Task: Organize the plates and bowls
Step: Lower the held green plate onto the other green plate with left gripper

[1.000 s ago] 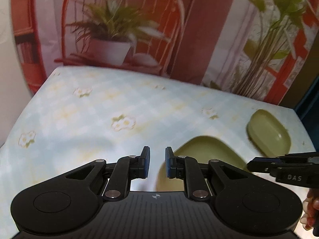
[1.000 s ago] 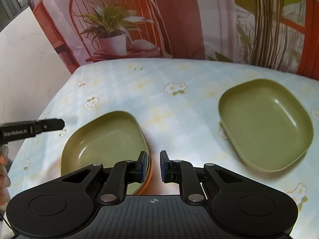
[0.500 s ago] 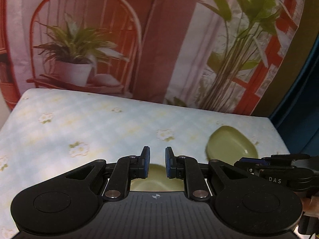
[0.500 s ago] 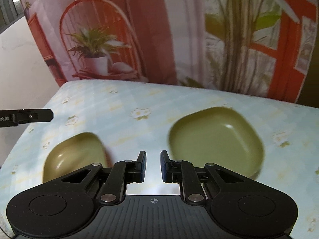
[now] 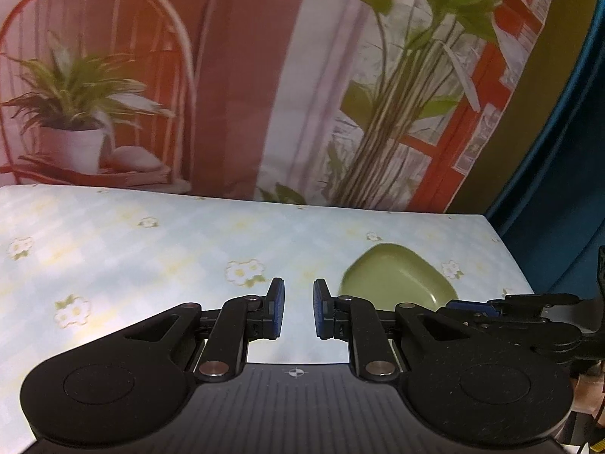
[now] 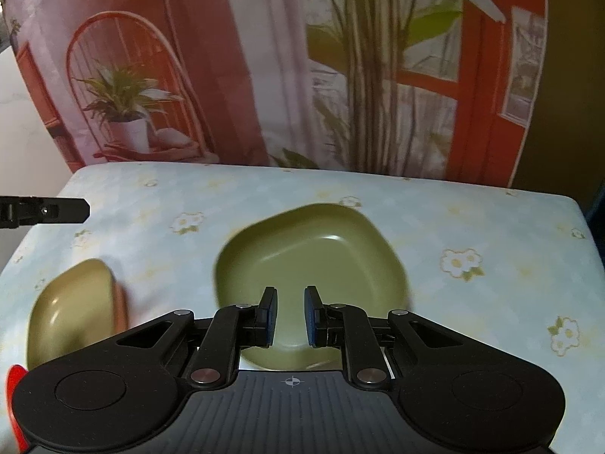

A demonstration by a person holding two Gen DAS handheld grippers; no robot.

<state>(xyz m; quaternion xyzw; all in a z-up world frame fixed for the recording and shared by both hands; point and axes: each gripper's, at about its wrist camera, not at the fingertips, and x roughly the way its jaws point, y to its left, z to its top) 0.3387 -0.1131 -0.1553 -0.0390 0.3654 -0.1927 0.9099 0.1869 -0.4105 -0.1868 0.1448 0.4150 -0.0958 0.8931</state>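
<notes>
- Both views: dim, warm indoor light; fisheye bends the backdrop (image 5: 264, 75) and surface (image 5: 113, 249) edges.
- Right wrist view: motion blur smears both bowls; the larger bowl (image 6: 314, 249) carries a pale glare spot.
- Left wrist view: a bright patch on the cloth beside the left tool (image 5: 298, 308), which stays sharp.

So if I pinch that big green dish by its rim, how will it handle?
The big green dish looks like rigid moulded plastic, so probably stiff and light. Its glossy surface may be slippery. Wide and shallow, it should slide on the tablecloth rather than tip.
</notes>
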